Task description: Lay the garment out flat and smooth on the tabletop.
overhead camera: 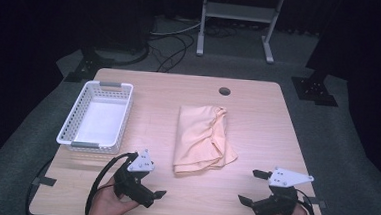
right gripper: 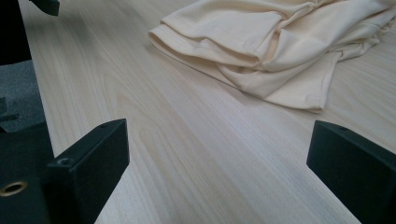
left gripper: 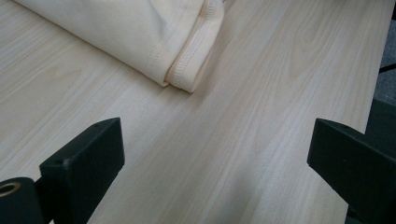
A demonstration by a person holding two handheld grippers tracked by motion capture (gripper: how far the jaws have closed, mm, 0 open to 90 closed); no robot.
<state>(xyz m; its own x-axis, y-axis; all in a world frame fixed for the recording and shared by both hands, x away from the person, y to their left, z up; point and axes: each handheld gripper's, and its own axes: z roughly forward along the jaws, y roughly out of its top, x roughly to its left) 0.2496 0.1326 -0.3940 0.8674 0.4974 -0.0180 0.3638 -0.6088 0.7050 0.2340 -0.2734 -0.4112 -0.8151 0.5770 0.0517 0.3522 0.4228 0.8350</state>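
Both hands cut off by bottom edge of high view, forearms out of frame; left black two-jaw gripper (overhead camera: 149, 184) at near-left, jaws spread wide, empty, aimed right toward cloth; right black two-jaw gripper (overhead camera: 252, 187) at near-right, jaws spread, empty, aimed left; folded pale-yellow cloth garment (overhead camera: 204, 138) mid-table between them, untouched, inner folds hidden; white plastic lattice basket (overhead camera: 98, 114) far left on light wooden table (overhead camera: 257, 121)

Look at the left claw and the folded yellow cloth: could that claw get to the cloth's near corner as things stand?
Probably yes. The left claw is open and empty, aimed at the cloth, and bare table lies between them. The white basket sits off to the side, out of the way.
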